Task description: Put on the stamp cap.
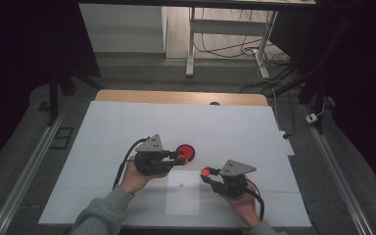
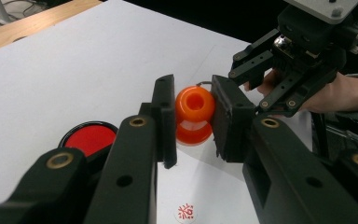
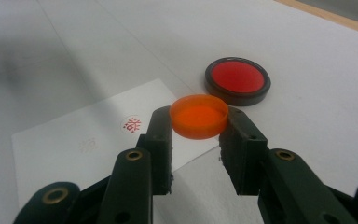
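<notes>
Counted two grippers, one per hand, over a table (image 1: 103,127) under a white sheet. Left gripper (image 2: 193,119) clamped on one orange stamp body (image 2: 195,114), a rounded knob with a hole in its top, jaws pressing both sides, held above the middle of the table. Right gripper (image 3: 198,126) clamped on one shallow orange cap (image 3: 199,115), open side up, held nearer the front edge and to the right. One round ink pad (image 3: 237,80), black rim around a red centre, lay flat mid-table, just beyond the left gripper in the high view. One paper slip (image 1: 182,193) lay toward the front edge, between both hands, with one small red stamped mark (image 3: 132,124) on it.
</notes>
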Action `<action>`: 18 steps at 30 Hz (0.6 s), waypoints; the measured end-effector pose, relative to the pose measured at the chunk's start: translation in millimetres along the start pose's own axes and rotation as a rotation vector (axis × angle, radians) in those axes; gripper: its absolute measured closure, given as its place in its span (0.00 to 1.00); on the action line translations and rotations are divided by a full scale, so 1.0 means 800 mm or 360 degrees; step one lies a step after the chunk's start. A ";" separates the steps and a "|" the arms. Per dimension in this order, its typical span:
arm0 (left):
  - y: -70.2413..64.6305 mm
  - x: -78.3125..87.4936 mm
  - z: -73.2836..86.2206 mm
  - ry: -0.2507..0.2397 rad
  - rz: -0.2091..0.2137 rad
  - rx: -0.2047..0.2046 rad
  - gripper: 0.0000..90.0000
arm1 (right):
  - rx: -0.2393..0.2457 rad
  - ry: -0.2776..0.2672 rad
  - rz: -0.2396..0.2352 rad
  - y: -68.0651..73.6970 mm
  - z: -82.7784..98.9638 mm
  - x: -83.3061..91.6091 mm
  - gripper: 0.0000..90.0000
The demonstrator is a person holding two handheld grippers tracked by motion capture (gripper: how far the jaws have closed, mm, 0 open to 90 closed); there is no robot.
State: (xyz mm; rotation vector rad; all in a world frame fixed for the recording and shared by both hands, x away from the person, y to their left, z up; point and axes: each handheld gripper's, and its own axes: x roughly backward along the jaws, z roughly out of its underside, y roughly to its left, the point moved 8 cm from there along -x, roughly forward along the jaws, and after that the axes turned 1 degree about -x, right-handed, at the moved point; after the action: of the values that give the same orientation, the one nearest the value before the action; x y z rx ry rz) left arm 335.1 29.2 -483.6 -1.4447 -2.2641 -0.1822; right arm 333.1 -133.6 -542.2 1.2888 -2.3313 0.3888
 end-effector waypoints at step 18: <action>-0.005 -0.008 -0.001 0.0002 0.0018 -0.0009 0.80 | 0.0013 0.0006 -0.0011 0.008 -0.003 -0.005 0.72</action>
State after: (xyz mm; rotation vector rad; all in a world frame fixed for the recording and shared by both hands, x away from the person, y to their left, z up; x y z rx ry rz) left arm 333.8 22.2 -485.3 -1.4593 -2.2558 -0.1859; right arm 330.2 -126.5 -542.6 1.2982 -2.3239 0.3986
